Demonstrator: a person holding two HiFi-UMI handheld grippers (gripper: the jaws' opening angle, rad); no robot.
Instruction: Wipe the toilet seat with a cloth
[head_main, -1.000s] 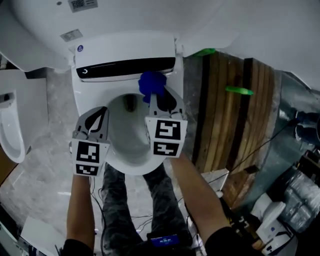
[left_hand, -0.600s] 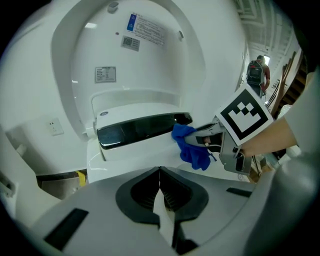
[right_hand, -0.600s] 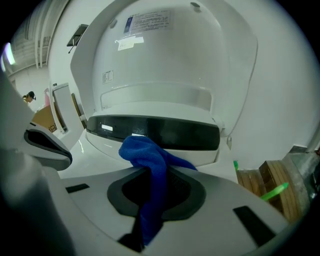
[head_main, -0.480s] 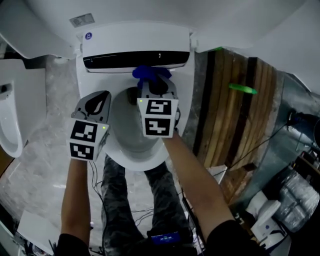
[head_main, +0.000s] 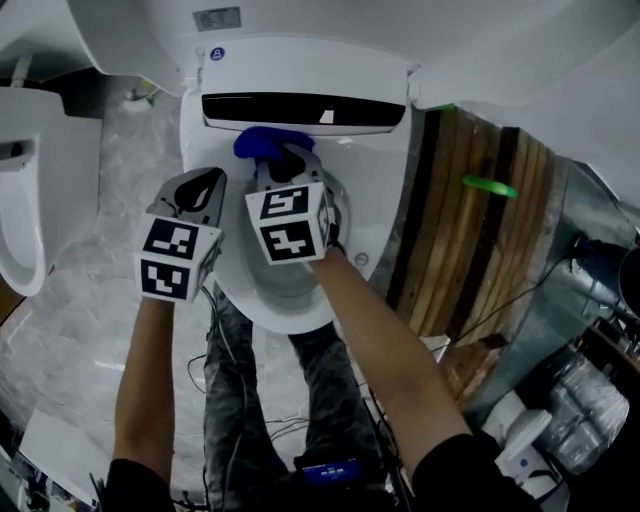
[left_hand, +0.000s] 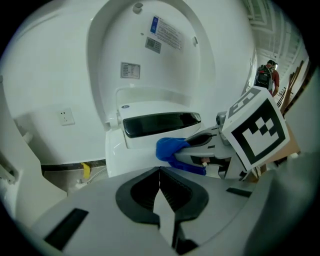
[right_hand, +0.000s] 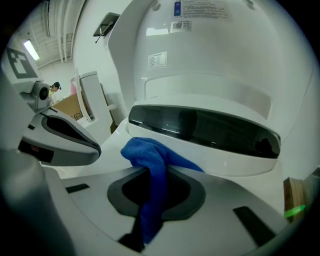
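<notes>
Right tongs: clamped on a blue cloth; a strip of it runs back between the jaws and the rest bunches just ahead of the tips.
Left tongs: jaws together with nothing between them, just to the left of the right tongs and pointing the same way.
Cloth: at the rear of the toilet seat, just in front of the right tongs' tips and under the dark panel.
Toilet seat: down, white, beneath both tongs; the left tongs are over its left side.
Lid: raised, beyond the dark panel.
Wooden planks: right of the right tongs, beside the toilet.
White fixture: well to the left of the left tongs.
</notes>
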